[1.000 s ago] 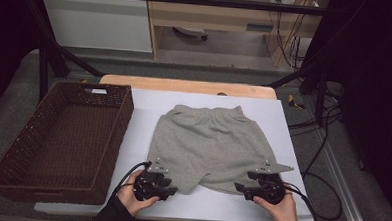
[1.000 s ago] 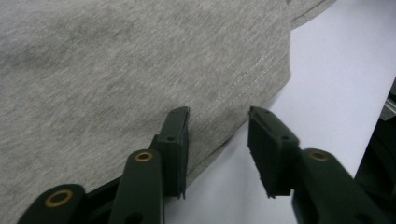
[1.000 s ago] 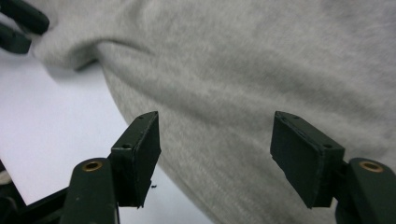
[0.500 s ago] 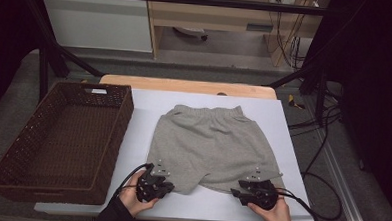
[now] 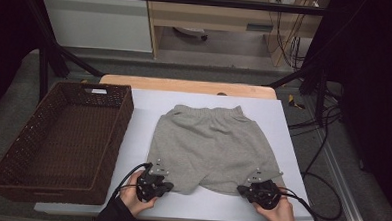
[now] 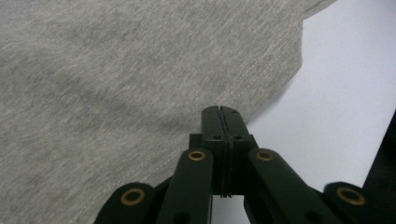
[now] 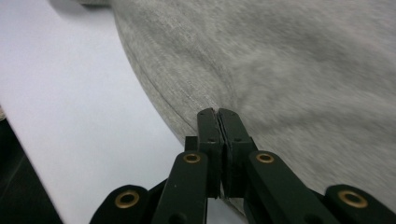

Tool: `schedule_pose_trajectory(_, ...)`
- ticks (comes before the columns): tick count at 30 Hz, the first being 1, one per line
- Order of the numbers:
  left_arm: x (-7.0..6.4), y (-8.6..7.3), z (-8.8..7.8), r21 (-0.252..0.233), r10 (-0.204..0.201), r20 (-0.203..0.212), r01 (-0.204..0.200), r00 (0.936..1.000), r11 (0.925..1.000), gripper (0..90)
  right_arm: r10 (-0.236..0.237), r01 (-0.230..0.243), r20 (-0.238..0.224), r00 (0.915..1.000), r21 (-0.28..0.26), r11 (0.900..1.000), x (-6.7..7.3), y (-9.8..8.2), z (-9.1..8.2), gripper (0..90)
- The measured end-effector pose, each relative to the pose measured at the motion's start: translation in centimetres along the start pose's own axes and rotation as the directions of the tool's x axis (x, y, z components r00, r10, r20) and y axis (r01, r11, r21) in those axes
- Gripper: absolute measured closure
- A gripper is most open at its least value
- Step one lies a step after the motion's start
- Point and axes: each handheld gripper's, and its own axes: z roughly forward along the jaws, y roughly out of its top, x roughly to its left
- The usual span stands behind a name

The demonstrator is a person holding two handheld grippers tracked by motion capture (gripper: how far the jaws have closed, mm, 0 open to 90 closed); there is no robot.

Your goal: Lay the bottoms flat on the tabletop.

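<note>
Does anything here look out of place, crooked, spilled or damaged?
Nothing stands out. The grey shorts lie flat on the white table, the wicker basket sits squarely beside them, and both grippers pinch the hem corners.

shorts [image 7: 289, 70] blurred, cropped at frame edges

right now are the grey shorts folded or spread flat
Spread flat: the grey shorts lie open on the white table, waistband far, both legs apart. Each leg's near hem is pinched by a gripper, left and right.
</note>
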Motion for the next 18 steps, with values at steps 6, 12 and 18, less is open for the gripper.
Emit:
schedule_pose_trajectory(6,0.4,0.1,-0.5,0.019,-0.006,0.014,0.006,0.9999,0.9998,90.0,0.012,-0.012,-0.018,0.9998,-0.004,1.0,-1.2,-0.8,-1.8,85.1)
schedule_pose_trajectory(12,-0.1,0.2,-0.1,-0.007,0.008,0.019,-0.007,0.9998,0.9999,75.9,0.093,-0.081,0.102,0.9905,-0.117,0.99,-2.3,-0.9,-2.6,54.3)
schedule_pose_trajectory(18,-0.6,0.4,0.6,-0.028,0.003,0.03,-0.002,0.9995,0.9996,58.8,0.222,-0.19,0.281,0.9338,-0.138,0.972,-5.1,-2.7,-2.3,42.0)
